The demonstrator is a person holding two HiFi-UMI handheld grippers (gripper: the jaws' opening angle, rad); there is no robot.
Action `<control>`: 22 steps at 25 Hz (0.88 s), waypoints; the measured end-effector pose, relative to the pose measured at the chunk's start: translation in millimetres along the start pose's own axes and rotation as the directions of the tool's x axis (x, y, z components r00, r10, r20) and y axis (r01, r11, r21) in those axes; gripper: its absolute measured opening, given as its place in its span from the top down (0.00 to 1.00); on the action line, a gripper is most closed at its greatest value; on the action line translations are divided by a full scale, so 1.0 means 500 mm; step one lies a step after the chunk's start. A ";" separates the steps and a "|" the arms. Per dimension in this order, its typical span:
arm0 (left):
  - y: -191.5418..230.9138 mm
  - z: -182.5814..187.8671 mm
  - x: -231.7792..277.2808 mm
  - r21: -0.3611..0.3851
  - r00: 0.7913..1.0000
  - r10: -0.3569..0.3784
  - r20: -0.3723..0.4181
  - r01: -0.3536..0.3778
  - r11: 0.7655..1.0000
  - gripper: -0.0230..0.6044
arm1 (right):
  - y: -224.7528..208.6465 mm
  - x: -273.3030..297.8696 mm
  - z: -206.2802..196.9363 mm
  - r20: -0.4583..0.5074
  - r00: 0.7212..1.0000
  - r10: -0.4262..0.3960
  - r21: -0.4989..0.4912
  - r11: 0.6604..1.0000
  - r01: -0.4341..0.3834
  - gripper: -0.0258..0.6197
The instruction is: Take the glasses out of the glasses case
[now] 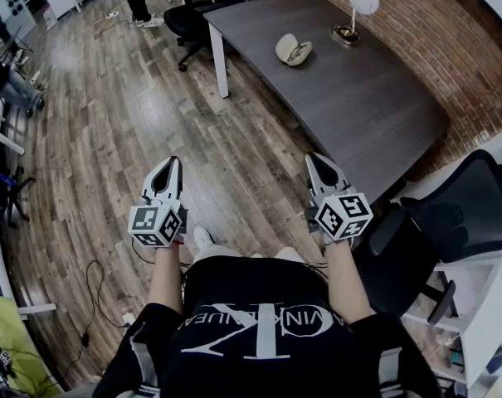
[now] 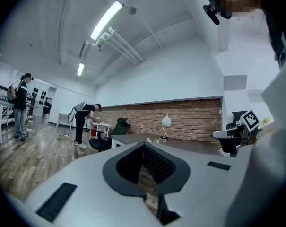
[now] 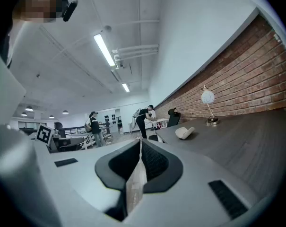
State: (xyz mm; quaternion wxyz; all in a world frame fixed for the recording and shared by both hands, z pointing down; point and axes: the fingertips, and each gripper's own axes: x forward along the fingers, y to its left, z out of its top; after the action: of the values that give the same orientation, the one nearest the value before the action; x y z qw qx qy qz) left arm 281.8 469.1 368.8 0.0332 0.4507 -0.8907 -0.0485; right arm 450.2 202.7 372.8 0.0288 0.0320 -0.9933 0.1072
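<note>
A cream glasses case (image 1: 293,50) lies open on the far part of the grey table (image 1: 358,106), with a dark frame showing in its lower half. In the right gripper view the case (image 3: 184,132) is small and far off. Both grippers are held close to the person's body, over the wooden floor and well short of the table. My left gripper (image 1: 173,166) is shut and holds nothing, jaws meeting at the tips (image 2: 143,145). My right gripper (image 1: 315,162) is also shut and bare (image 3: 140,143), near the table's front corner.
A white-globe desk lamp (image 1: 356,8) stands just beyond the case, by the brick wall. One black office chair (image 1: 207,7) sits at the table's far end and another (image 1: 454,214) at my right. A cable (image 1: 93,280) trails on the floor. People (image 3: 145,119) stand far off.
</note>
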 end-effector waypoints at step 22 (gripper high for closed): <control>0.115 0.000 0.183 -0.001 0.998 -0.051 -0.041 0.051 0.999 0.94 | -0.053 0.188 -0.007 -0.003 0.999 -0.040 0.042 0.998 0.040 0.91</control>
State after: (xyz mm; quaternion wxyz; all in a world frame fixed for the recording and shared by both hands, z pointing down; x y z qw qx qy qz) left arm 181.6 429.0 376.6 0.0500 0.4741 -0.8781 -0.0401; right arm 358.5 172.1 388.0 0.0315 0.0521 -0.9900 0.1273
